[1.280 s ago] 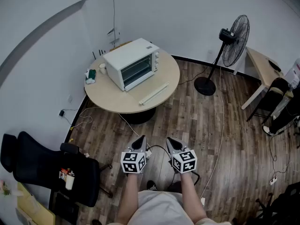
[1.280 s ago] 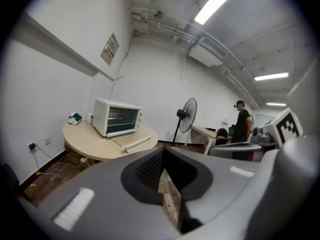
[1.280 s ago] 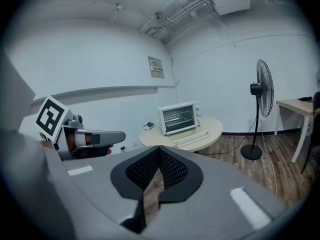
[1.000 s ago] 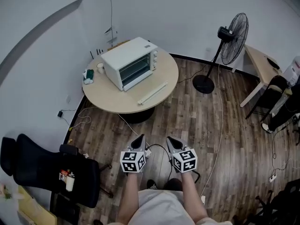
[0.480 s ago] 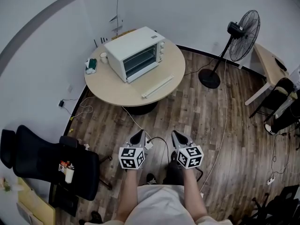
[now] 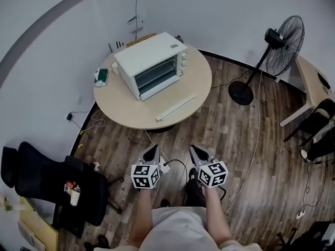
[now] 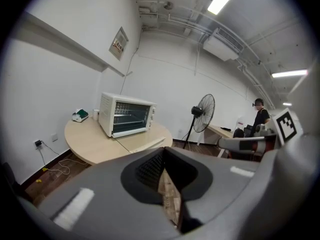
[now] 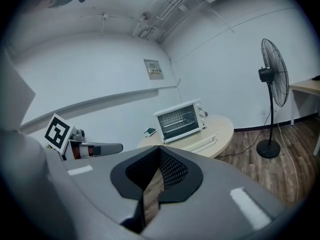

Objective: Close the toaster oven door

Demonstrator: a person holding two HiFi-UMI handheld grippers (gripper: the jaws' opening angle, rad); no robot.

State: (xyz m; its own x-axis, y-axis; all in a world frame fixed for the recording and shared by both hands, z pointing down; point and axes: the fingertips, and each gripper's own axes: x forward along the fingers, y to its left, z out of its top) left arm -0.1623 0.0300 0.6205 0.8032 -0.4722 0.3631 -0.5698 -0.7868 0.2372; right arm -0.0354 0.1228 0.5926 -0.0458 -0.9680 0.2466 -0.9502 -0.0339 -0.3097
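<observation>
The white toaster oven (image 6: pixel 151 61) stands on the round wooden table (image 6: pixel 123 114), toward its far-left side, with its glass door upright against the front. The left gripper (image 6: pixel 153 148) and the right gripper (image 6: pixel 192 149) hang side by side over the plank floor (image 6: pixel 235 135), well short of the table. Each has its jaws pressed together on nothing.

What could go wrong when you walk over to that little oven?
A white cable lies on the floor between the person's feet and the table, so a foot might catch on it. A long white bar lies near the table's edge in front of the toaster oven; it could get knocked off when the person reaches for the door.
</observation>
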